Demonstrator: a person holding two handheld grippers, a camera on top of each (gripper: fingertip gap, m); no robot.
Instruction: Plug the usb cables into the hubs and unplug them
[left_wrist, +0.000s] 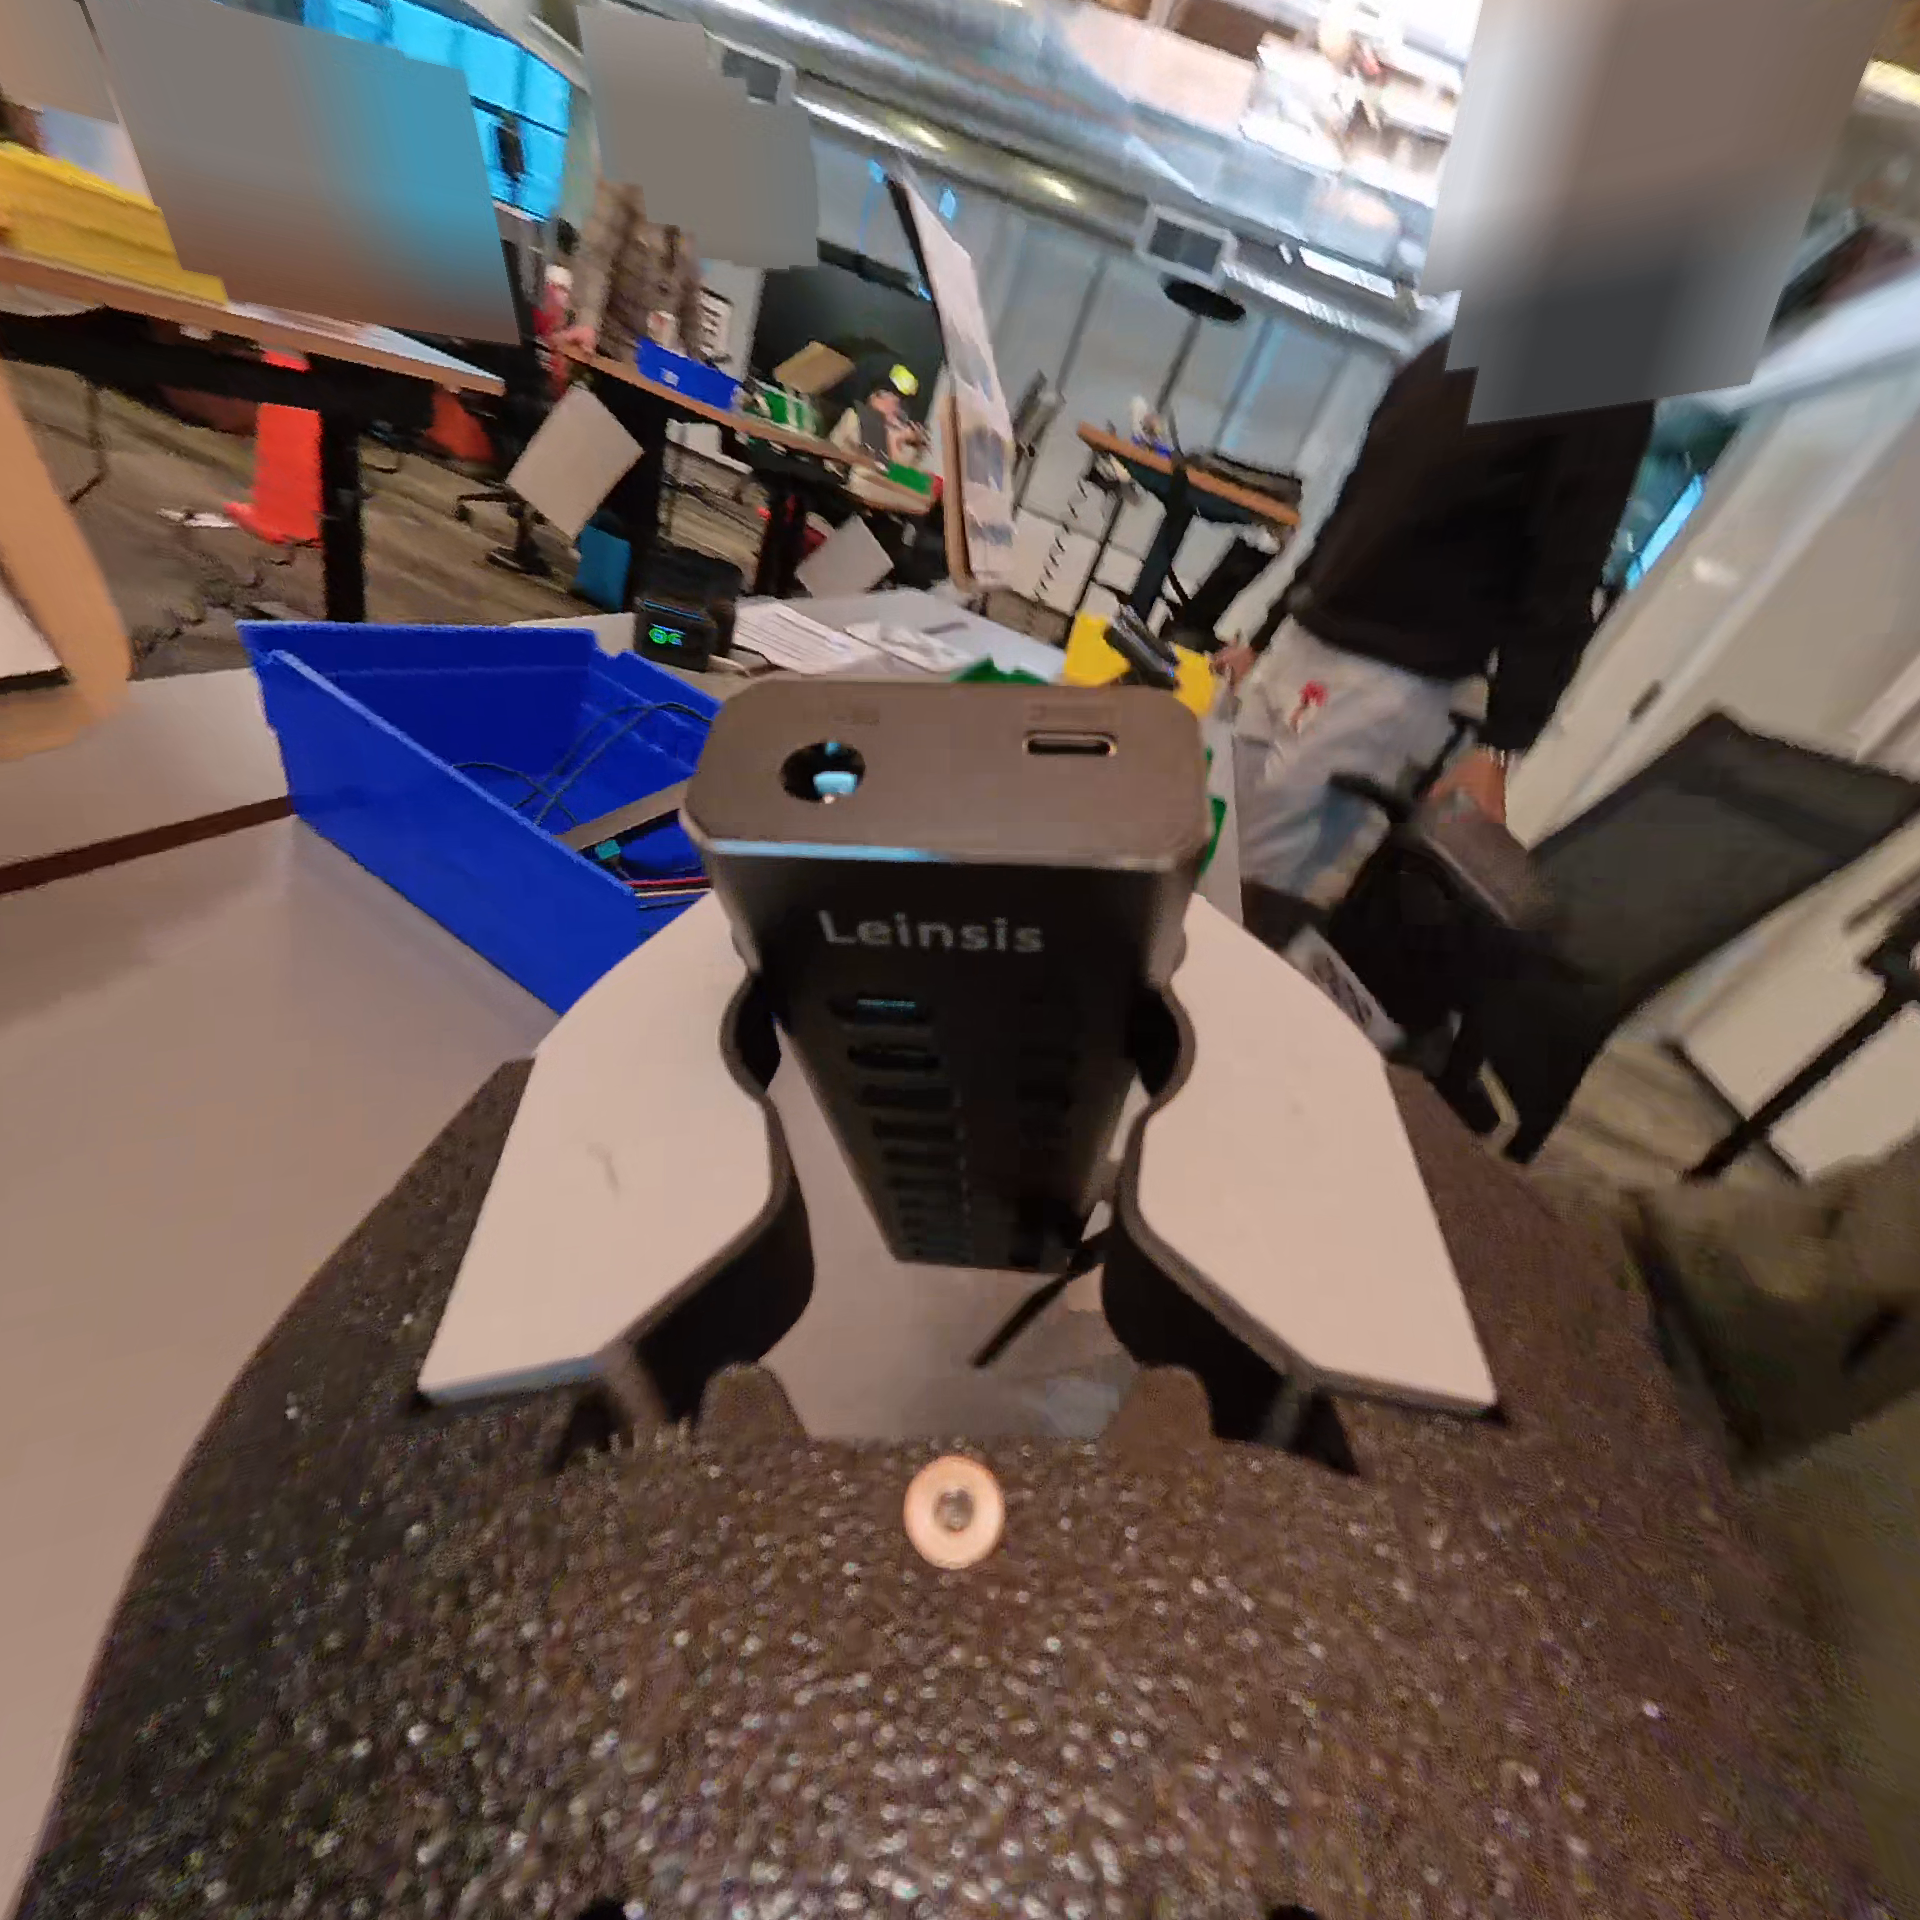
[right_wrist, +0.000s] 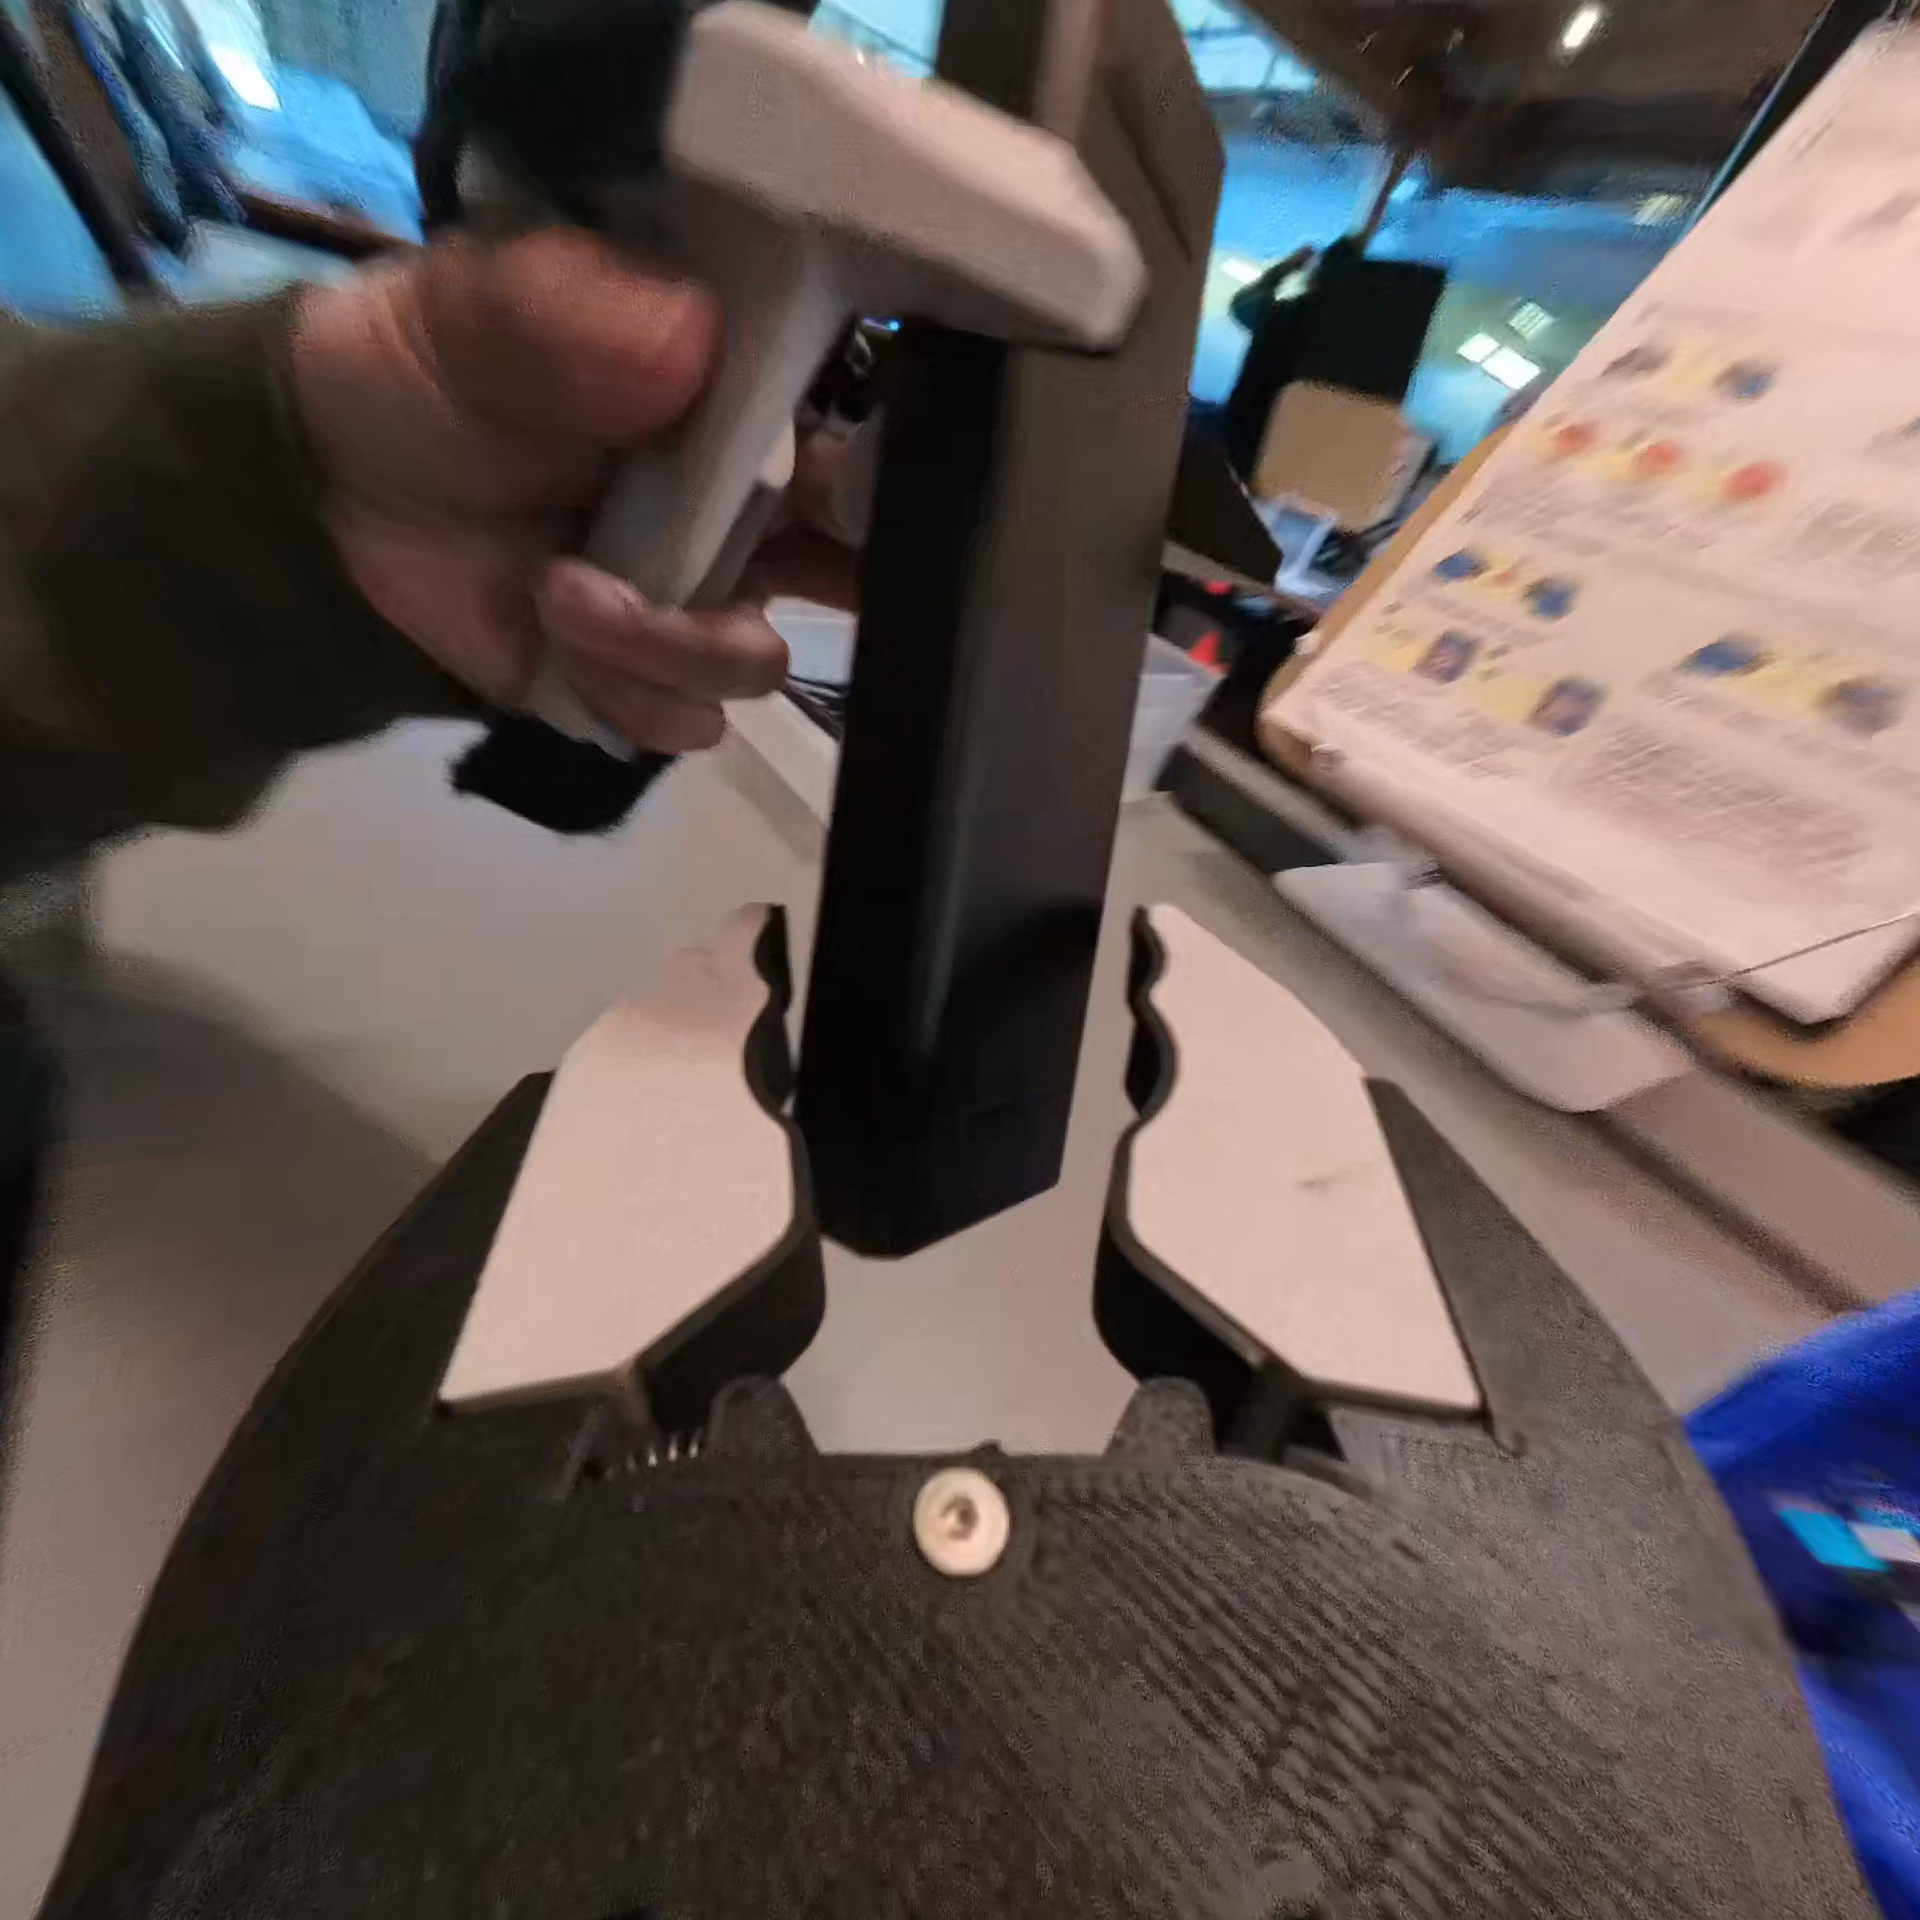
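Observation:
My left gripper (left_wrist: 951, 1029) is shut on a black multi-port USB hub (left_wrist: 935, 935), gripping its two sides and holding it upright above the white table (left_wrist: 208, 1091). Its port row faces the camera and its end face with a round socket points up. A thin black cable (left_wrist: 1039, 1299) hangs by the hub's lower end. In the right wrist view the same hub (right_wrist: 956, 779) stands between the fingers of my right gripper (right_wrist: 961, 920), which is open, with a gap at the right finger. A hand (right_wrist: 499, 468) holds the left gripper's white body (right_wrist: 883, 208) above.
A blue bin (left_wrist: 436, 748) holding loose cables (left_wrist: 582, 769) sits on the table behind and left of the hub. A person (left_wrist: 1455, 582) stands at the right beside a chair. A printed board (right_wrist: 1662, 623) leans on the table's right side. Something blue (right_wrist: 1829, 1558) lies at the lower right. One gripper's finger ends stand about 8 centimeters off the other's.

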